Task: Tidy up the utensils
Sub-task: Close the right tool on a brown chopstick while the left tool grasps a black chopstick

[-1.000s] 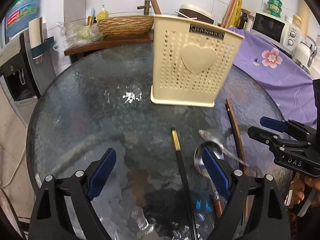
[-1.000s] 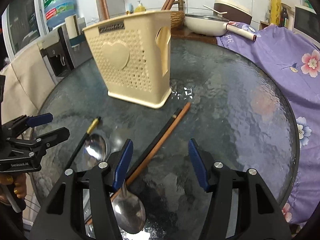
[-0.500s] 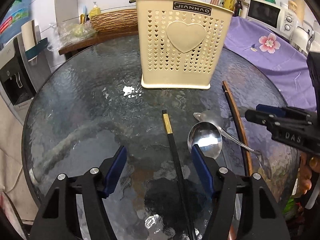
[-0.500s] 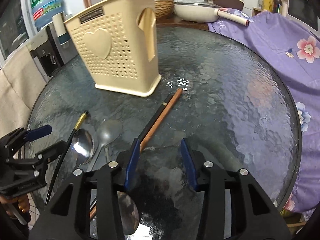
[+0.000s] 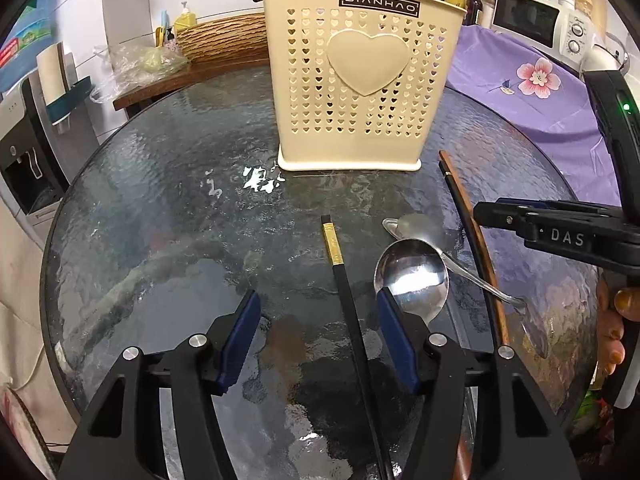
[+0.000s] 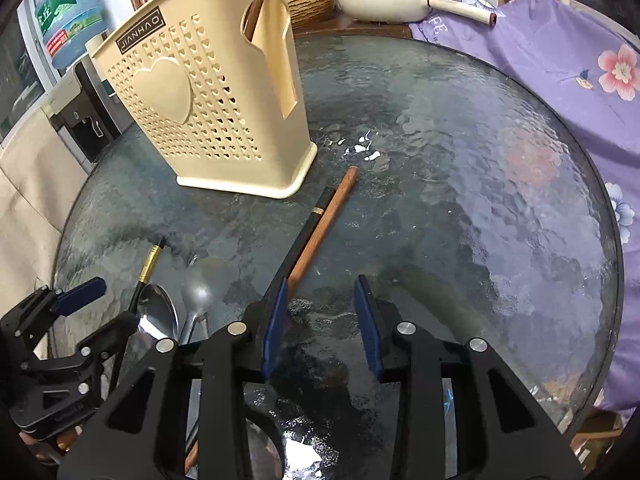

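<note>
A cream perforated utensil holder (image 5: 356, 80) stands at the back of the round glass table (image 5: 160, 208); it also shows in the right wrist view (image 6: 208, 104). A black chopstick with a gold band (image 5: 340, 276) lies between my left gripper's (image 5: 318, 328) open fingers. A shiny spoon (image 5: 412, 280) and a duller spoon (image 5: 424, 232) lie just right of it. A brown chopstick (image 6: 324, 224) and a black one (image 6: 304, 236) lie in front of my right gripper (image 6: 320, 316), which is open and empty, the sticks by its left finger.
A purple flowered cloth (image 6: 568, 76) covers the surface right of the table. A woven basket (image 5: 220, 38) and a white pan (image 6: 384, 0) sit on the counter behind. A water dispenser (image 5: 24, 140) stands to the left.
Both grippers have moved forward and lower toward the utensils and holder. The right gripper's fingers have narrowed a little. No utensil has moved.
</note>
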Tool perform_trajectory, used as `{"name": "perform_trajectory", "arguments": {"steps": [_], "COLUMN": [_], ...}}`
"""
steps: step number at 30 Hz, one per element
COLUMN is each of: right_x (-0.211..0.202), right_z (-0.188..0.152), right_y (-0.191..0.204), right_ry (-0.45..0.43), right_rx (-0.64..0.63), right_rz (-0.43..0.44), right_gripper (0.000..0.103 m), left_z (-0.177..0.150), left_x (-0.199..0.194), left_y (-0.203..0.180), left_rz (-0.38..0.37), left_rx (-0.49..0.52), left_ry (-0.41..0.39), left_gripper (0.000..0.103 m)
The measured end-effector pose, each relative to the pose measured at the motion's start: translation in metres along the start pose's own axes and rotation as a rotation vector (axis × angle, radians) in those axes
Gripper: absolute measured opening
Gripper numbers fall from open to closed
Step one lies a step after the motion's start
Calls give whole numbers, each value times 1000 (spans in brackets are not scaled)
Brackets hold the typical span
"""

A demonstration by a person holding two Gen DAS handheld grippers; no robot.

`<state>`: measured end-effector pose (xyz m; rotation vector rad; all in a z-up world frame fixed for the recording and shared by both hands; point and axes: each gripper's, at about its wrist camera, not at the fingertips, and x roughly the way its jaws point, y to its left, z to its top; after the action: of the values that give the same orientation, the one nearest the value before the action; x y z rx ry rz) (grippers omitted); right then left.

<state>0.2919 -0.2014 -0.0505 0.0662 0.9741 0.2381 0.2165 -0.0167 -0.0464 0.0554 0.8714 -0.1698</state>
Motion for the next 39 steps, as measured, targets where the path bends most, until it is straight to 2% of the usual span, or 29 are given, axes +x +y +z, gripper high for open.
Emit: {"name": "perform_trajectory", "arguments": {"steps": [10,12,16,19,24,27,32,35,38,39], "right_x": [3,3,1,2,3,6,19,18,19,17], "right_z": [3,3,2,1,3,11,25,31,32,32], "right_y": [10,8,14,14,15,17,20,13,8,4], "right_ry": [17,24,25,33,34,29,30,34,22,16], "right_rx": [-4,18,-12,-4,-18,-41,-86,-32,-35,-7], "right_rz": [12,58,21,63,21,-23,-112,-80,-101,-79], "right_gripper": [33,32,31,31,30,30,29,27,27,27], "left_z": [-4,-4,-5,-5,-1,6,21,27,33,35], "left_x": [3,2,3,3,6,10,20,24,29,30], "left_y": [-1,-1,-5,-7,-7,-7,-8,-8,-10,-9], "left_rz": [6,-2,10,8,11,38,40,30,49,47], "left_rx": [22,18,33,36,42,54,65,63,88,86], "left_ry": [17,18,17,16,17,16,29,39,32,34], "left_gripper": [55,55,54,53,51,50,42,33,24,20]}}
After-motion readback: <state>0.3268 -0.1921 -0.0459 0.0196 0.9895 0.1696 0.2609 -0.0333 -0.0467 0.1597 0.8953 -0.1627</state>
